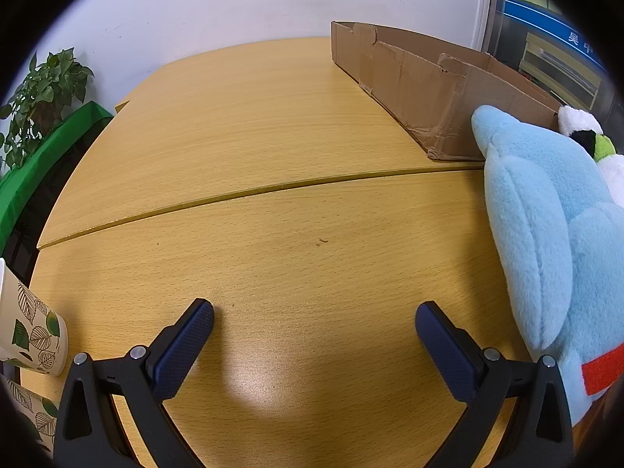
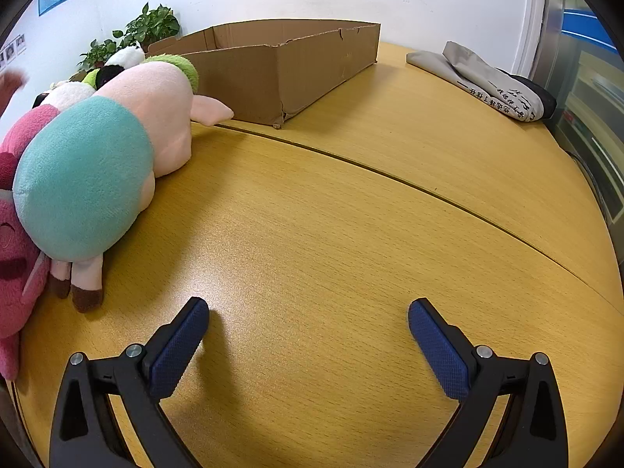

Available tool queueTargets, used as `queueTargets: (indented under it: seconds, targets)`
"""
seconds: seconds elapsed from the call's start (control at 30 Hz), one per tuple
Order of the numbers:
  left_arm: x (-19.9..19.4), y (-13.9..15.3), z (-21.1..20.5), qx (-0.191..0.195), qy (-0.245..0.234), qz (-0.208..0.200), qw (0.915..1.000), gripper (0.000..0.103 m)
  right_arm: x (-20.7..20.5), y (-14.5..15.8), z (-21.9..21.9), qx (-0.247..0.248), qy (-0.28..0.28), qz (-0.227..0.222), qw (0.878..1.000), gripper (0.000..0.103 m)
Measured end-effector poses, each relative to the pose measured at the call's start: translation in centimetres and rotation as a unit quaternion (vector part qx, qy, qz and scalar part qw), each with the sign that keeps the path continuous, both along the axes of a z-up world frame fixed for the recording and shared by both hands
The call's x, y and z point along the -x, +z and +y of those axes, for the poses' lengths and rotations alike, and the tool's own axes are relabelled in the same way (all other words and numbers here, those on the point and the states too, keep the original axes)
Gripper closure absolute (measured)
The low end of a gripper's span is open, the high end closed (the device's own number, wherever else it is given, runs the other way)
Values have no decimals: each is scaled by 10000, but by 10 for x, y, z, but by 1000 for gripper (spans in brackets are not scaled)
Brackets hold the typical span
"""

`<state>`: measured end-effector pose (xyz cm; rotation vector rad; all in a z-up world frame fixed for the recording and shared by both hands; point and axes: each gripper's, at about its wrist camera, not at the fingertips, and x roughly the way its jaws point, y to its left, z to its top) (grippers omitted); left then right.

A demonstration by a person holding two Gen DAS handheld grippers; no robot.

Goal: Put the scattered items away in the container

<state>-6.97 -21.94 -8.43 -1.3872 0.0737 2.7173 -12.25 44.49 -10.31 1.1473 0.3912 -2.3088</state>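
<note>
A shallow cardboard box (image 1: 425,82) lies on the wooden table; it also shows in the right wrist view (image 2: 273,74). A light blue plush toy (image 1: 546,234) with a red patch lies at the right of the left wrist view, a white, black and green plush (image 1: 585,132) behind it. In the right wrist view a pink plush with a teal cap (image 2: 101,171) lies at left, beside a magenta plush (image 2: 15,257) and the white-green plush (image 2: 117,66). My left gripper (image 1: 314,314) is open and empty above the table. My right gripper (image 2: 308,312) is open and empty.
Paper cups with a leaf print (image 1: 31,335) stand at the left edge. A potted plant (image 1: 43,93) and a green cloth (image 1: 50,156) are beyond the table's left side. A folded grey garment (image 2: 491,82) lies at the far right. A seam (image 2: 390,179) crosses the tabletop.
</note>
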Motion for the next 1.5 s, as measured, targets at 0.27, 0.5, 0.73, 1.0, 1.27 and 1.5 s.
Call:
queueTargets:
  seconds: [0.27,0.5,0.73,1.0,1.27,1.5]
  targets:
    - [1,0,1,8,57,0,10000,0,1,0,-1,-6,-33,3,10000,0]
    - [2,1,3,3,191,2,9998,0,-4,-1,-5,-14,-610,11,9981,0]
    - [-11,1,6,10,493,-94,9987,0,-66,10,-20,158,-919,326,9951,0]
    - [-130,62,26,-459,809,976,9909,1,-192,82,-27,1325,-1469,1090,9742,0]
    - [-215,111,96,-1373,341,1244,9821,0,-238,93,-100,1827,-798,1278,9716,0]
    - [-200,44,167,-1913,-118,174,9813,1,-215,61,-144,1909,-712,1010,9738,0]
